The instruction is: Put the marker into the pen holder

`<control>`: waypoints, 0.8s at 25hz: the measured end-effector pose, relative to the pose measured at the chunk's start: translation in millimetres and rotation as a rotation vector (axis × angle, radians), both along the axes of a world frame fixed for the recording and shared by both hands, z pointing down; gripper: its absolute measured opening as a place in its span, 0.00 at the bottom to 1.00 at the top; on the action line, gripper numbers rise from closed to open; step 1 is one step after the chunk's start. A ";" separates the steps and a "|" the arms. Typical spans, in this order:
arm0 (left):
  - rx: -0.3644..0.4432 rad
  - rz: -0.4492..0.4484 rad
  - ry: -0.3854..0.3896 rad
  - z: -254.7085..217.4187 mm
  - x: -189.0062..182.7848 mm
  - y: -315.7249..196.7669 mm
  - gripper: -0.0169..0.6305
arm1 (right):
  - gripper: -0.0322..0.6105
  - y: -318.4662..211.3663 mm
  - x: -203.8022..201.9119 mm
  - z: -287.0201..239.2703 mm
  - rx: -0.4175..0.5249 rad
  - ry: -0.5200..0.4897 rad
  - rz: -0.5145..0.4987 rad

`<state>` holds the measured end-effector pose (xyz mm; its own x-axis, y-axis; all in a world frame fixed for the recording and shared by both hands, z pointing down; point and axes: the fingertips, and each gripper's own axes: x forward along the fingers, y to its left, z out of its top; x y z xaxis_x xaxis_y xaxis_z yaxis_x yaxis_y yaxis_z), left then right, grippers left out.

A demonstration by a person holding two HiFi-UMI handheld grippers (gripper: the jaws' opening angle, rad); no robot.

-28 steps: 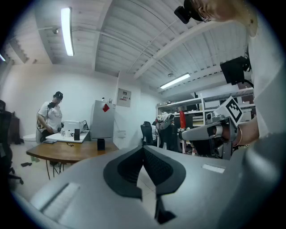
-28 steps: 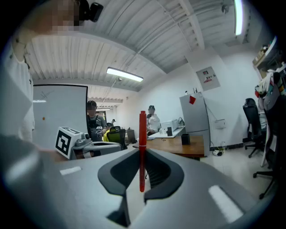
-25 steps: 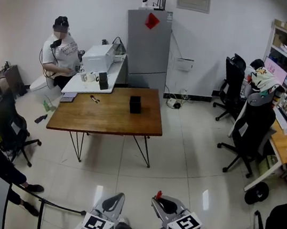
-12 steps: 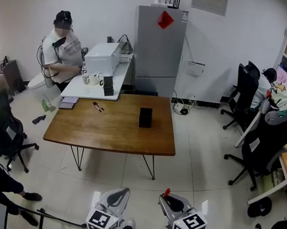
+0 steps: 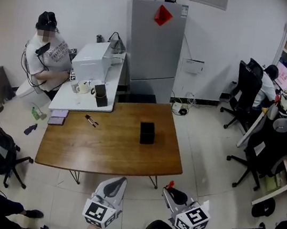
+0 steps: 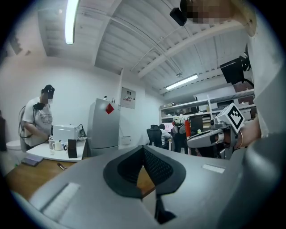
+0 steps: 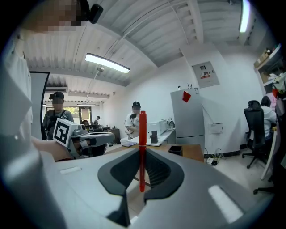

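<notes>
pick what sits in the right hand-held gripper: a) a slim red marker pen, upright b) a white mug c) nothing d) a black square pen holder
a: the right hand-held gripper is shut on the slim red marker pen, which stands upright between its jaws.

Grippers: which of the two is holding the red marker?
The right gripper: its jaws clamp the red marker. The left gripper has its jaws shut with nothing between them.

The wooden desk [image 5: 100, 147] is showing a smooth, glossy top; the tiled floor [image 5: 208, 148] is gleaming; the marker [image 7: 142, 150] is looking like shiny plastic.
</notes>
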<state>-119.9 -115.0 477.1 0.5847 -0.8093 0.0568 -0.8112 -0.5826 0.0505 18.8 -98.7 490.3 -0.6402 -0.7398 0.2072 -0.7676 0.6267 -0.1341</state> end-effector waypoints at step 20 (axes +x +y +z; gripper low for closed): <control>-0.039 -0.097 -0.045 14.1 7.0 -202.1 0.05 | 0.11 -233.2 -11.5 17.0 -0.023 -0.006 -0.146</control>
<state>-112.8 -317.1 491.2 0.4997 -0.8587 0.1140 -0.8658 -0.4993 0.0341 7.3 -331.9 507.3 -0.7417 -0.6339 0.2191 -0.6679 0.7281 -0.1543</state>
